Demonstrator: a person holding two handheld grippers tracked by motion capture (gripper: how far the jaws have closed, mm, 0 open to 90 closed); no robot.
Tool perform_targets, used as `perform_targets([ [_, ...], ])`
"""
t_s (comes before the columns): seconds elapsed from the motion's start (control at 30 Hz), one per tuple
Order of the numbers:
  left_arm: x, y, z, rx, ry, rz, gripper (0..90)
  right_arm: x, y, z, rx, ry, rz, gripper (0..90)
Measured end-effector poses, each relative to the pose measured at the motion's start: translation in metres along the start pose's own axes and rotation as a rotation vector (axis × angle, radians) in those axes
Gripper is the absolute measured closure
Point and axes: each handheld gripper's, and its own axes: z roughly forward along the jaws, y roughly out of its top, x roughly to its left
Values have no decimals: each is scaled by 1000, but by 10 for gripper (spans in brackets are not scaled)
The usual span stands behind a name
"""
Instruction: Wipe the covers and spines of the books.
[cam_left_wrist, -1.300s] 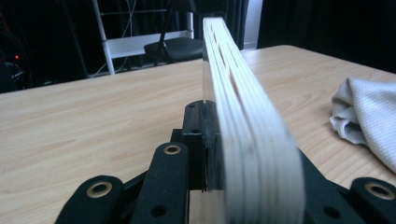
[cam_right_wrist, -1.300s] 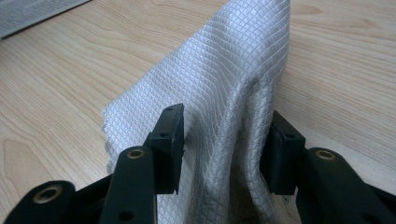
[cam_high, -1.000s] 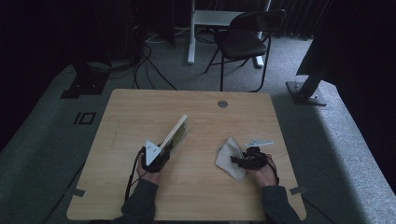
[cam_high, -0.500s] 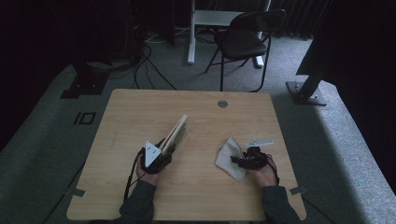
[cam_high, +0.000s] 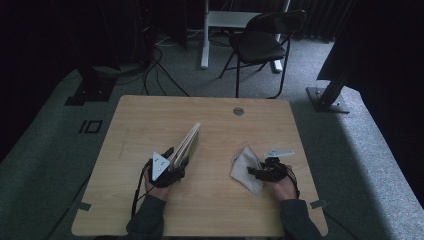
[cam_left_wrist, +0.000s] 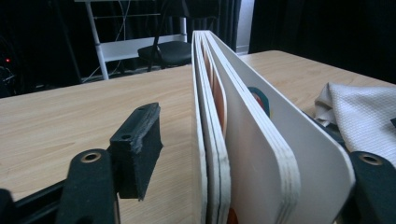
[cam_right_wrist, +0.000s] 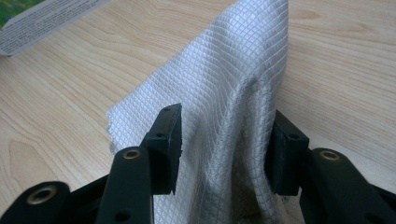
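Observation:
A white board book (cam_high: 186, 145) stands on its long edge on the wooden table (cam_high: 150, 120), its thick pages slightly fanned (cam_left_wrist: 243, 154). My left gripper (cam_high: 177, 161) straddles its near end. The jaws have just been opening: the left pad (cam_left_wrist: 137, 149) is well off the book, which stays between them (cam_left_wrist: 247, 172). A white waffle-weave cloth (cam_high: 244, 162) lies to the right. My right gripper (cam_high: 253, 173) is at its right edge, shut on a raised fold of the cloth (cam_right_wrist: 224, 79). Its jaws (cam_right_wrist: 226, 149) have just eased a little wider.
A round cable hole (cam_high: 238, 111) sits near the table's far edge. Behind the table are a black folding chair (cam_high: 265, 45), a white stand and floor cables. A white printed edge with a green patch (cam_right_wrist: 42, 18) lies ahead of the right gripper. The cloth (cam_left_wrist: 359, 107) is right of the book.
The left gripper's jaws have spread apart around the book, which still stands on its edge. The right hand and the cloth have kept their place.

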Motion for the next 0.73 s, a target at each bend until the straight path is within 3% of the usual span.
perform_targets([
  [0.4,1,9,-17,-39,-10,-13,302,5,4,-13,-40,-13,-16,468],
  [0.73,0,13,-28,-66,-28,-29,302,8,10,-32,-118,-13,-17,424],
])
